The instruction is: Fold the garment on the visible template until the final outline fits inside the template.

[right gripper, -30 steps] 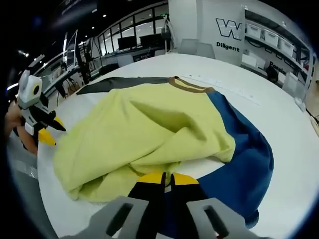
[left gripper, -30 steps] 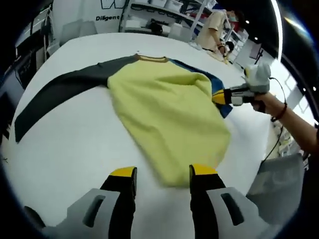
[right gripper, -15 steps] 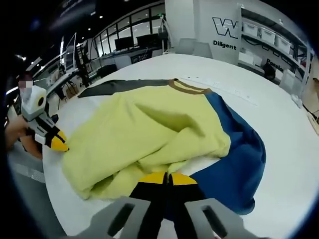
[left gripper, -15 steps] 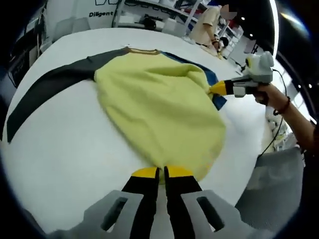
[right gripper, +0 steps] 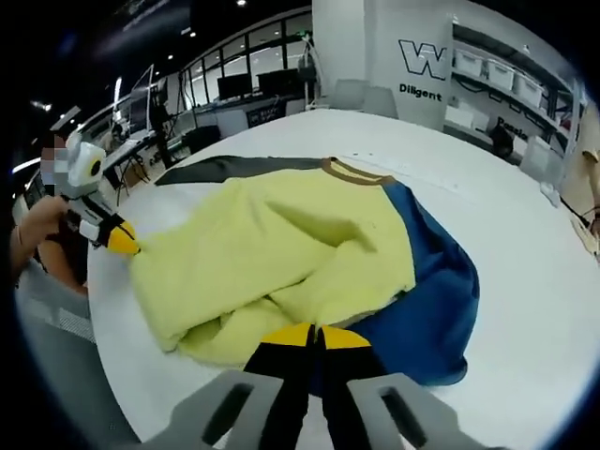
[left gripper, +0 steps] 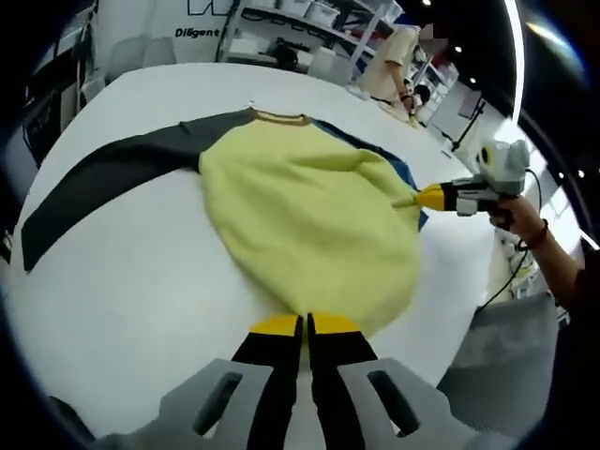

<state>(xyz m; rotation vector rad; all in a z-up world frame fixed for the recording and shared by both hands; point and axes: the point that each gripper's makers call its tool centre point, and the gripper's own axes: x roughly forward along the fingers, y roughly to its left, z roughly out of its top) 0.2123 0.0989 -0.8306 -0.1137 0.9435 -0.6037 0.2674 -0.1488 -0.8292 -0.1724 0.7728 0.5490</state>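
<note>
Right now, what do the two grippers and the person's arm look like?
Each gripper has black jaws capped with yellow tips, rising from pale grey bodies with slotted cut-outs: the left gripper and the right gripper. In the left gripper view, a thin dark cable hangs below the right gripper's white housing, and the hand wears a dark band at the wrist.

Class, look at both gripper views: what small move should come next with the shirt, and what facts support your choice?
Probably lift both clamped edges together and carry the yellow body over toward the collar. The left gripper is shut on the hem, the right gripper on the bunched yellow and blue cloth, and the dark sleeve lies spread across the white table, unfolded.
</note>
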